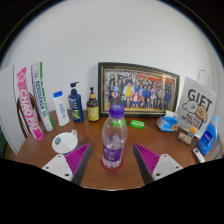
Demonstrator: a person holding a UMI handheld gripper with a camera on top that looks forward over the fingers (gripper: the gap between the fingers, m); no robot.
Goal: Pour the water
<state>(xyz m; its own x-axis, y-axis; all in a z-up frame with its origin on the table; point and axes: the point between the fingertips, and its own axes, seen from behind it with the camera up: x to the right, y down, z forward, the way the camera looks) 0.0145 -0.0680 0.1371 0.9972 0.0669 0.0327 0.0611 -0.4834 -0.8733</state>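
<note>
Two fingers (113, 163) of the claw reached forward at the bottom of the view, spread wide, each with a magenta pad (79, 160) on its inner face. Between them stood a bottle (114, 138), upright on the table (150, 142), with a red cap, a purple label and clear liquid above the label. Gaps showed on both sides of it, so the pads did not press it; whether either pad brushed its base could not be told.

Left of the fingers lay a small white dish (65, 141) with something blue in it. Behind that stood a white tube (61, 108), a dark pump bottle (76, 103) and a brown bottle (93, 105), their contents not visible. Two tall cartons (33, 97) leaned against the wall at the far left.

Beyond the bottle a framed photo (139, 89) of a group stood against the wall. A small green item (136, 124) lay just in front of it. To the right a white card reading GIFT (196, 105) stood upright, with blue packets (170, 124) near it.

Bare wood lay ahead of the bottle up to the frame, and to the right of the right finger; the left side was more crowded
</note>
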